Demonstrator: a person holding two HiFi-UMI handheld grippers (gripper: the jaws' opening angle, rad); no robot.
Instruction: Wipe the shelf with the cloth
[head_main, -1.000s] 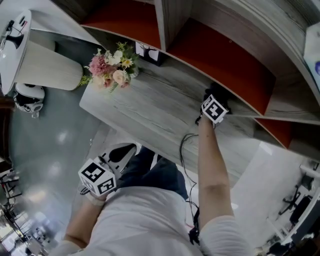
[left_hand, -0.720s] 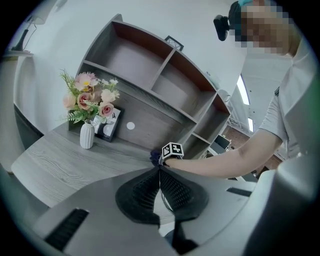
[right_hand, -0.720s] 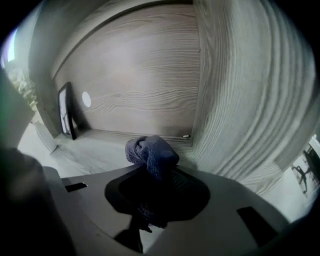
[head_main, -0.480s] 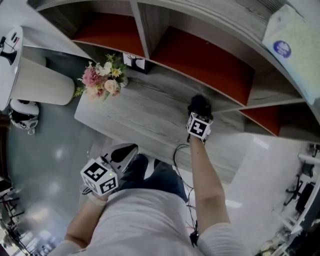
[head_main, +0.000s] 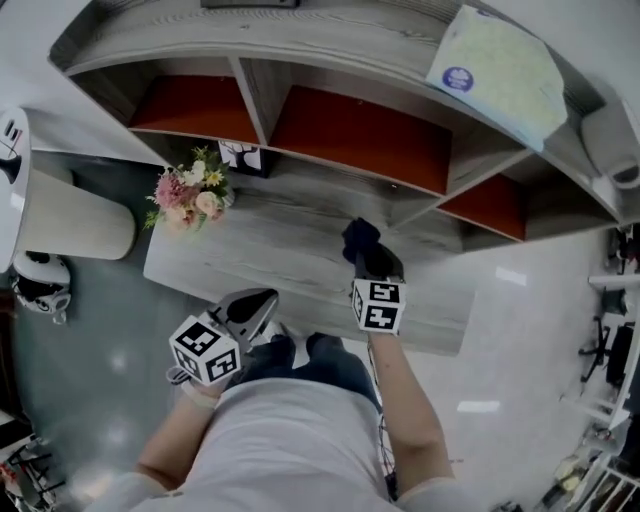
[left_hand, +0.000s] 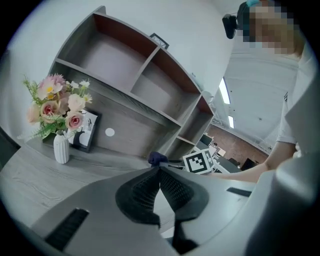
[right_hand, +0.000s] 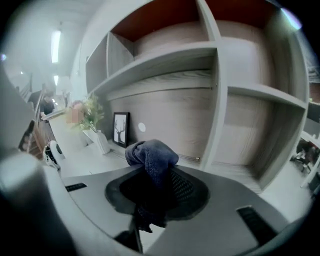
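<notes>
Grey wood table (head_main: 270, 245) carries one vase of flowers (head_main: 188, 195) and one framed picture (head_main: 240, 156) at its left. The left claw (left_hand: 159, 172) is pressed together, empty, by the near edge. The right claw (right_hand: 155, 185) pinches the one dark blue cloth (right_hand: 150, 155) over the table, its bunched end pointing at the shelf (head_main: 255, 95). The label on the packet (head_main: 500, 70) is unreadable.

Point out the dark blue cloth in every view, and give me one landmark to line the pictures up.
Head view: dark blue cloth at centre, over the lower shelf board, at the tip of the right gripper.
Left gripper view: the cloth is small, at centre, just above the jaws.
Right gripper view: the cloth is at centre, clamped between the jaws.
Shared landmark: the flower bouquet, left of the cloth in all three.
</notes>
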